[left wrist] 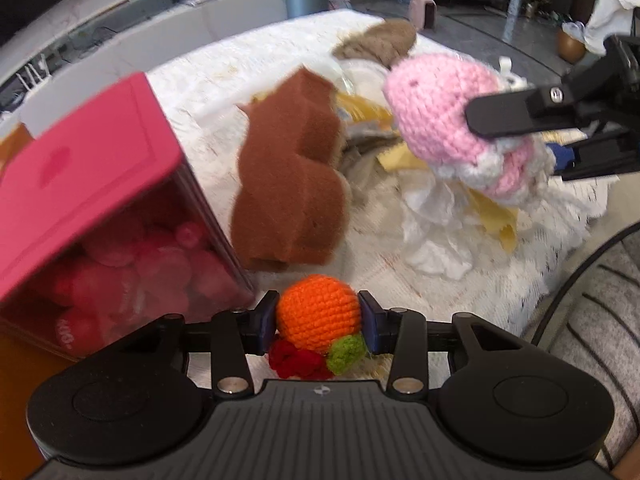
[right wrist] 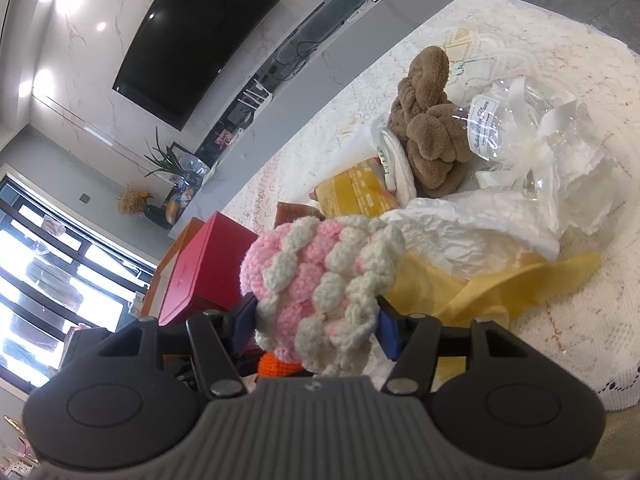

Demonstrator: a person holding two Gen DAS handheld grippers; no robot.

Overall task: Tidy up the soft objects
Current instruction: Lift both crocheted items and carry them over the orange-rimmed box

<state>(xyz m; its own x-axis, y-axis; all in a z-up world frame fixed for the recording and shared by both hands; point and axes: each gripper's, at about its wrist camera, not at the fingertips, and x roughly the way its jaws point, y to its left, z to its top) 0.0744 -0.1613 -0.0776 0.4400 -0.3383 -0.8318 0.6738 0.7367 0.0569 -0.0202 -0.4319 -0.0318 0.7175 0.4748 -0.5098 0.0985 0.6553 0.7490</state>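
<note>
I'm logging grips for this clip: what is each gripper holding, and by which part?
Left gripper: orange crochet ball, pinched across its sides. Right gripper: pink-and-white crochet toy, clamped across its bobbled end.

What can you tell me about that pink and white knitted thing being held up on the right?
The pink and white crocheted toy is soft yarn: a smooth, rounded pink end, as the left wrist view shows, and a bumpy end of white and pink scallops. The right gripper holds it above the lace-covered table, a blue pad pressing on each side of the scalloped part. Below and behind it lie yellow cloth and crumpled white paper; nothing but the gripper appears to touch it.
</note>
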